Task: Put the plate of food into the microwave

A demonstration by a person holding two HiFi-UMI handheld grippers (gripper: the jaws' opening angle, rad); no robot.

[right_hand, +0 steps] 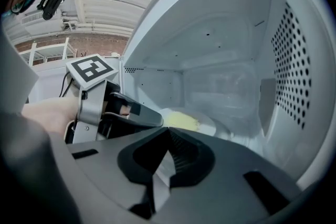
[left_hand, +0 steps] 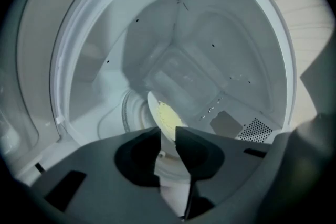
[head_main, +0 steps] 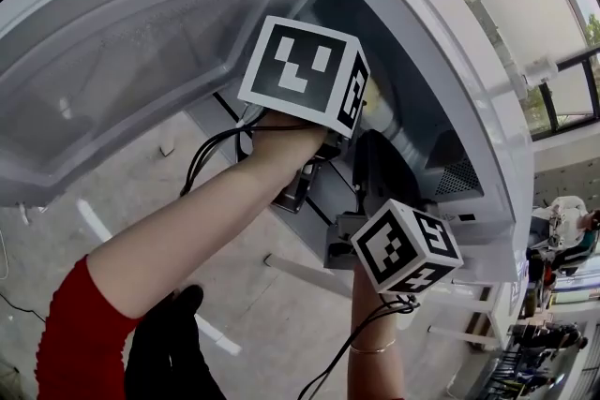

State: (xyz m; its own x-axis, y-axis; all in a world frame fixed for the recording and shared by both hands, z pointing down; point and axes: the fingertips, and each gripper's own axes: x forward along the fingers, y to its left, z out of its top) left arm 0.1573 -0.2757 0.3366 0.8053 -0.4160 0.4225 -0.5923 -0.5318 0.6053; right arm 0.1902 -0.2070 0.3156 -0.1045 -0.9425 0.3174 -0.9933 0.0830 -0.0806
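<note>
In the head view, the white microwave oven point(head_main: 466, 80) stands with its white door point(head_main: 141, 42) swung wide beside the left gripper point(head_main: 309, 75), whose marker cube sits at the oven's mouth with its front end reaching inside. A bare forearm with a red sleeve point(head_main: 80, 333) runs back from that gripper. A patch of pale yellow just beyond the cube is all that shows of the food here. The right gripper point(head_main: 377, 166) hangs just outside the opening, beside and a little behind the left one, with a thin gold bracelet point(head_main: 373, 349) on the wrist behind it. In the left gripper view, the left gripper point(left_hand: 168, 136) has its jaws pinched onto the rim of the round white plate of yellow food point(left_hand: 167, 118). The plate extends straight ahead of the tips, seen almost edge-on, inside the white cavity and over its floor. In the right gripper view, the right gripper point(right_hand: 168, 136) has its jaw tips drawn together with nothing between them, and only a pale sliver shows lower down. Ahead of it the plate point(right_hand: 191, 121) lies inside the cavity, close to the floor, and to that gripper's left the left gripper point(right_hand: 142, 118) clamps the plate's near edge, with the hand point(right_hand: 47, 113) behind it.
</note>
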